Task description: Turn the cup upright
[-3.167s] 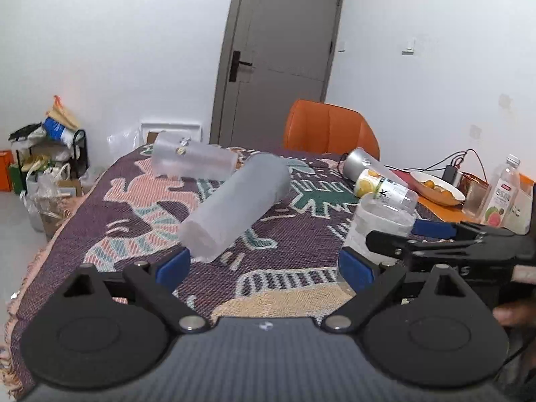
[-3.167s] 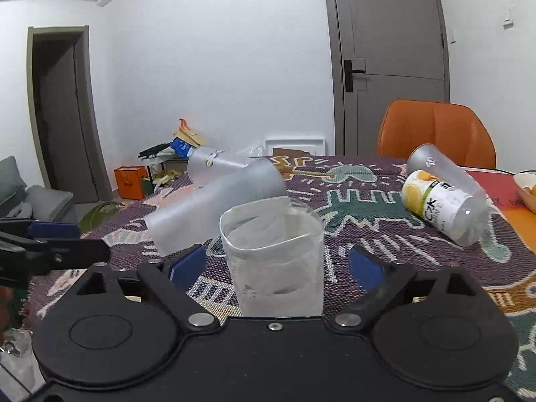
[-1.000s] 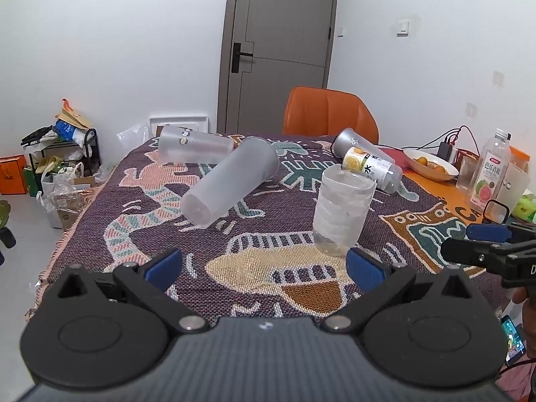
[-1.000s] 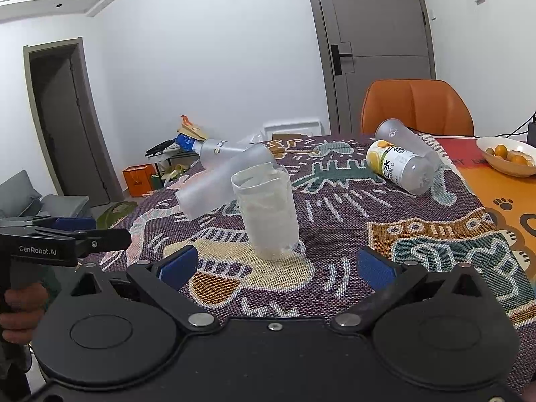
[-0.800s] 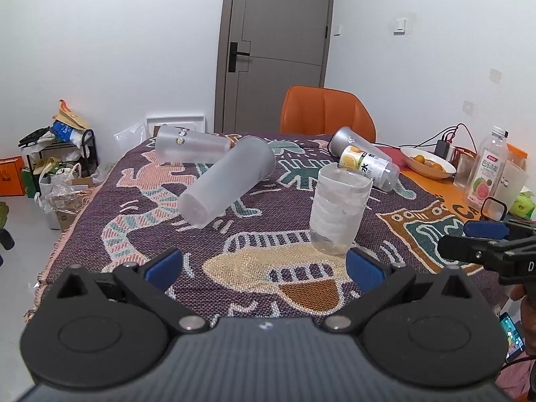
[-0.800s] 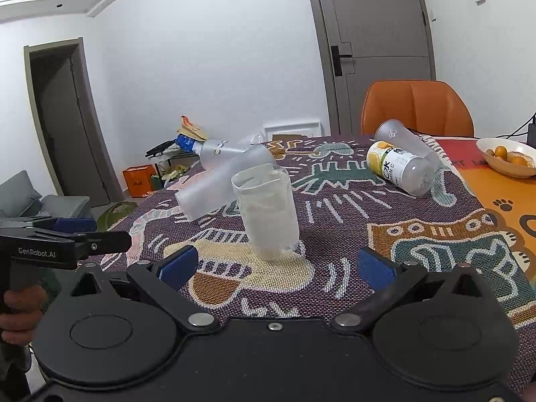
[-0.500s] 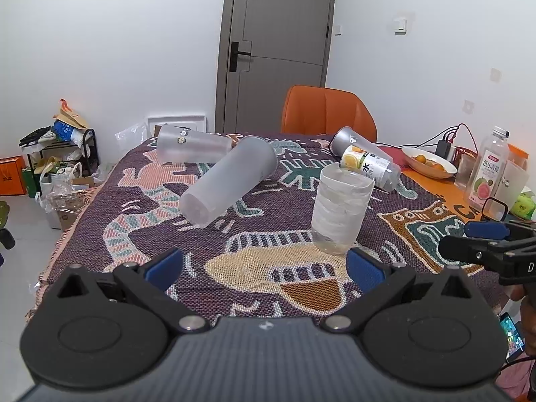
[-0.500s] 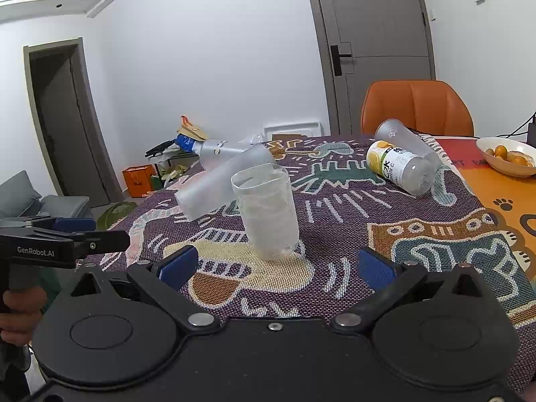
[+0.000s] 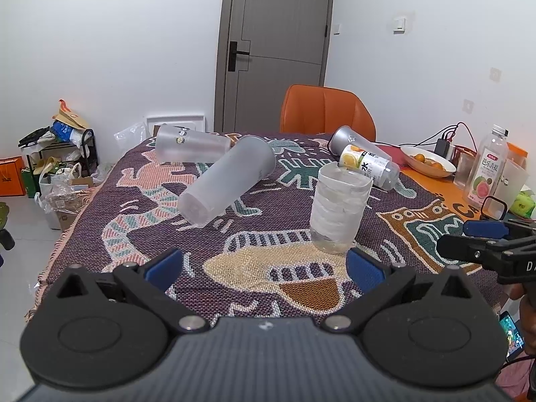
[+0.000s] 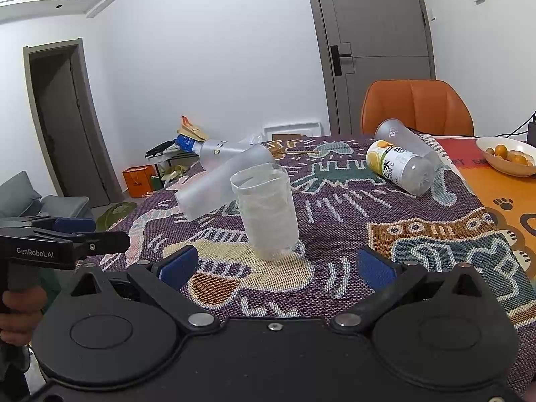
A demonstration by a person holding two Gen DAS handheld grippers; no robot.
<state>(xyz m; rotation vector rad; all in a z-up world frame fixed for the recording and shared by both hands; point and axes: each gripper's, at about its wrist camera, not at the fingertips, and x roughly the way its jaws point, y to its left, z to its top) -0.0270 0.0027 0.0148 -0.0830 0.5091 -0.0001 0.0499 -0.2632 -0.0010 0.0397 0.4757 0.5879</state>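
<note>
Now both claws hang open and empty at the near edge: left gripper, right gripper. Ahead, the clear ribbed plastic cup stands upright, mouth up, on the patterned woven tablecloth, touching neither claw. That flip looks finished. Next likely target: the tall frosted tumbler lying on its side, needing a side grip.

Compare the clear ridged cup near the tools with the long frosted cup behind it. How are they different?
The clear ridged cup stands upright with its mouth up; the long frosted cup lies on its side. The ridged cup is shorter and see-through with ribbed walls; the frosted cup is longer, smooth and cloudy. The frosted cup's rim end leans on another lying cup; the ridged cup stands alone. Both rest on the patterned cloth, held by neither tool.
</note>
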